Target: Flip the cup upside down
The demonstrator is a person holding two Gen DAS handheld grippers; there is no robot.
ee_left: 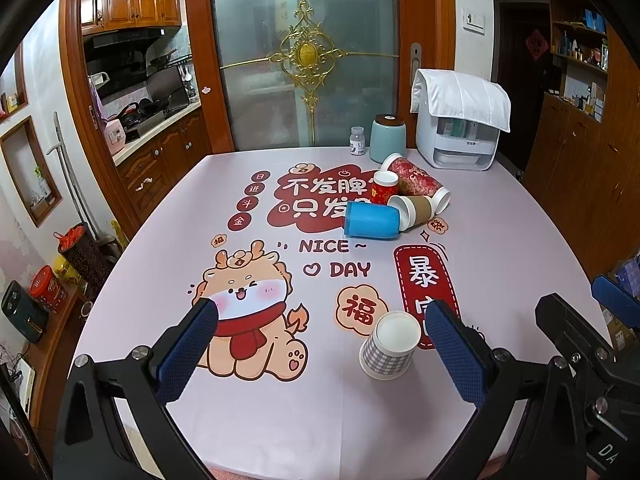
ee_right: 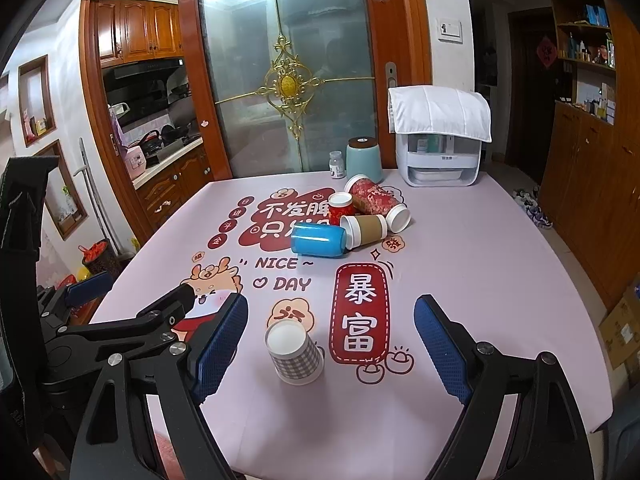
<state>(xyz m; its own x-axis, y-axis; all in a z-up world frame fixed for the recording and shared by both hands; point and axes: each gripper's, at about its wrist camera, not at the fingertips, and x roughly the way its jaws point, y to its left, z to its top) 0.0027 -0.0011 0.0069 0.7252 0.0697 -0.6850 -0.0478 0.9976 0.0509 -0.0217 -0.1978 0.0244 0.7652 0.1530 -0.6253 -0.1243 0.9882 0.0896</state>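
A grey checked paper cup [ee_left: 387, 347] stands upside down on the pink tablecloth [ee_left: 280, 412], its wide rim down and white base up. It also shows in the right wrist view [ee_right: 295, 351]. My left gripper [ee_left: 322, 326] is open and empty, with the cup just inside its right finger. My right gripper [ee_right: 331, 322] is open and empty, with the cup between the fingers, nearer the left one. Neither touches the cup. The left gripper [ee_right: 132, 312] sits at the left of the right wrist view.
Further back lie a blue cup [ee_left: 372, 220] on its side, a brown-sleeved paper cup [ee_left: 414, 208], a red patterned cup [ee_left: 418, 180] and a small upright red cup [ee_left: 385, 188]. Behind stand a teal jar [ee_left: 387, 138], a small bottle [ee_left: 357, 141] and a white appliance [ee_left: 460, 128].
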